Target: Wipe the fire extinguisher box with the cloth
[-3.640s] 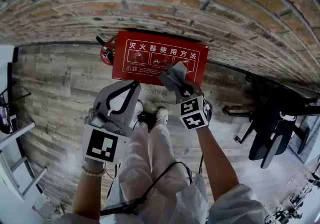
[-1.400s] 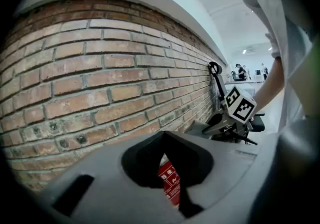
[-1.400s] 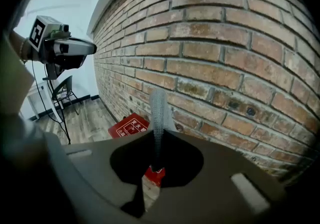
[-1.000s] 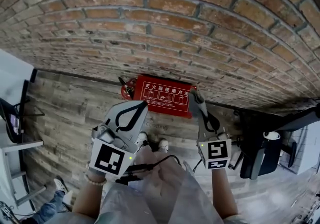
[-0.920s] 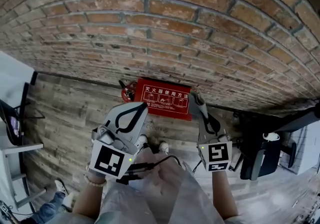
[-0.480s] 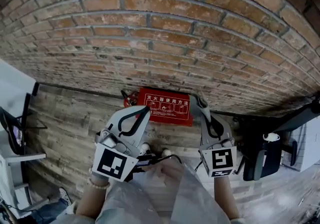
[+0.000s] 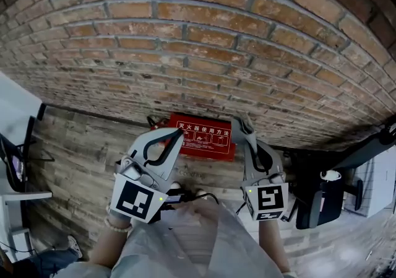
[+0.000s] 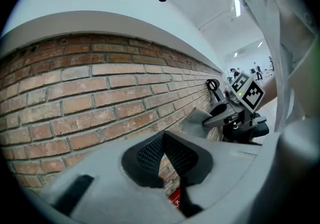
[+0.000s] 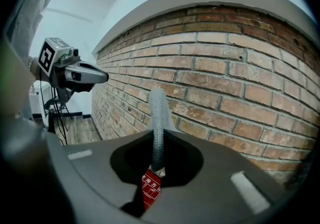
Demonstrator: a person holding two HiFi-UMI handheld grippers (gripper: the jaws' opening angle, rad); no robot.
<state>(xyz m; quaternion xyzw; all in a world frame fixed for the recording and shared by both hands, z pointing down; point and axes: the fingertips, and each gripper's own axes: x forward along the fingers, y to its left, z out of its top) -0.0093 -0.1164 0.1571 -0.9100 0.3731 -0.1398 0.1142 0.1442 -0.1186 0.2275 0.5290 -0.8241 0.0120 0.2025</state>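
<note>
The red fire extinguisher box (image 7: 203,135) lies on the wooden floor against the foot of the brick wall, white print on its top. Both grippers are held well above it. My right gripper (image 7: 242,126) is shut on the grey cloth (image 9: 156,113), which sticks up as a narrow fold between its jaws; a strip of the red box (image 9: 150,188) shows below. My left gripper (image 7: 179,134) is shut with nothing in it, its black pads (image 8: 150,153) meeting at the tip. From the left gripper view, the right gripper (image 8: 231,106) and the cloth (image 8: 196,118) hang near the wall.
A brick wall (image 7: 204,35) fills the upper view. A red extinguisher valve (image 7: 158,123) pokes out at the box's left end. A black chair base (image 7: 318,199) stands on the right, white furniture (image 7: 12,116) on the left. A black cable runs across my lap.
The box looks smaller and farther than 3.6 s ago, when the cloth was over its top. Both grippers have lifted away from it and now sit higher against the wall.
</note>
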